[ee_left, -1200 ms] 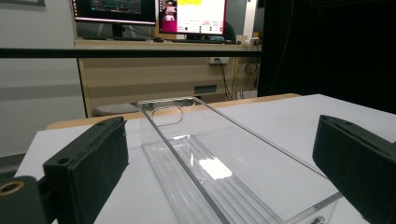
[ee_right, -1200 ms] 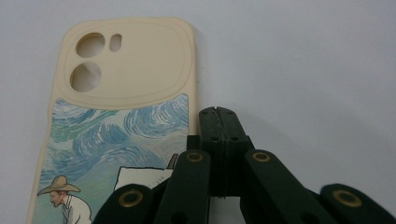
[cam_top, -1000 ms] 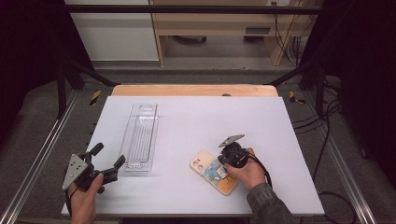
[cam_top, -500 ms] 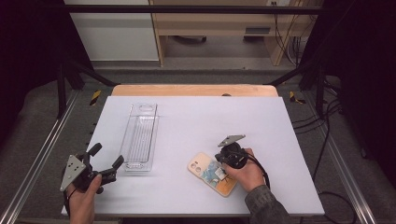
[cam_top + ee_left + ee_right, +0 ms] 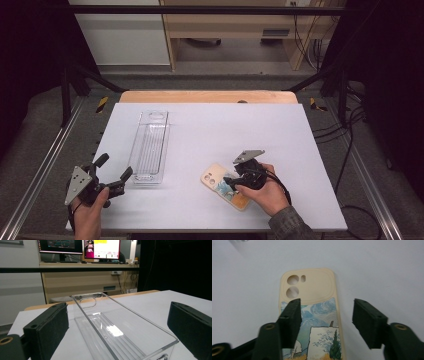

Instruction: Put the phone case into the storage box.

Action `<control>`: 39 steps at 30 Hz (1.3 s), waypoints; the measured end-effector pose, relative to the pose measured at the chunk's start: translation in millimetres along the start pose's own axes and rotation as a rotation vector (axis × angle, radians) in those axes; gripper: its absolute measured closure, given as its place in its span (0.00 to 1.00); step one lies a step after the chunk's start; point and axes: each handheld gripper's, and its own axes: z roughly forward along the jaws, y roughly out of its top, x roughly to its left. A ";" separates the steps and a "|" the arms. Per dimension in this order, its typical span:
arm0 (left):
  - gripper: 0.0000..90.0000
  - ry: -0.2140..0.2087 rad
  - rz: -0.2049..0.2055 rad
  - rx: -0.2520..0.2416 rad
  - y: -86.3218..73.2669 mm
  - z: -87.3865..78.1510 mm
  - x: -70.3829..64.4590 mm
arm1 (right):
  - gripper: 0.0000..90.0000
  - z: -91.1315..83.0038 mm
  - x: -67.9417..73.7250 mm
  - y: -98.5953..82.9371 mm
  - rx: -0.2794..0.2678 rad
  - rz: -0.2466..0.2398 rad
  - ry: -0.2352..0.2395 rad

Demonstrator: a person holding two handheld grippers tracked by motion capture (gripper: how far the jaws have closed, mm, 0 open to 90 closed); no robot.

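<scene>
A cream phone case [image 5: 217, 182] with a painted landscape lies flat on the white table [image 5: 240, 130], camera holes pointing left. My right gripper [image 5: 231, 181] hovers just over it, open. In the right gripper view the phone case [image 5: 310, 290] runs up between the two jaws, one jaw over its left edge, the other off its right edge. A clear plastic tray [image 5: 150, 146] lies lengthwise left of centre. My left gripper [image 5: 114, 174] is open at the front left, just short of the tray's near end. In the left gripper view the tray [image 5: 112, 327] stretches away between the jaws.
A wooden strip [image 5: 207, 96] borders the table's far edge. Metal rails [image 5: 40, 170] run along both sides, and cables [image 5: 350, 130] lie on the floor at right. A desk with monitors [image 5: 100, 248] stands beyond the table.
My right gripper has shifted slightly over the phone case, which has slid a little to the left. My left gripper has moved hardly at all.
</scene>
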 end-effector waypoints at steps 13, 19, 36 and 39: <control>0.04 -0.005 0.001 -0.013 1.2 -0.6 0.4 | 0.07 -9.2 9.1 -1.6 0.037 -0.025 -0.034; 0.03 -0.019 0.006 -0.019 1.8 -1.2 -0.7 | 0.07 -6.5 12.8 -14.1 0.080 -0.018 -0.020; 0.03 -0.032 0.003 -0.019 1.4 -1.1 -2.1 | 0.07 -15.7 11.2 -28.2 0.127 -0.035 -0.051; 0.03 -0.035 0.006 -0.019 1.4 -1.0 -2.6 | 0.07 -16.6 10.0 -29.7 0.129 -0.030 -0.054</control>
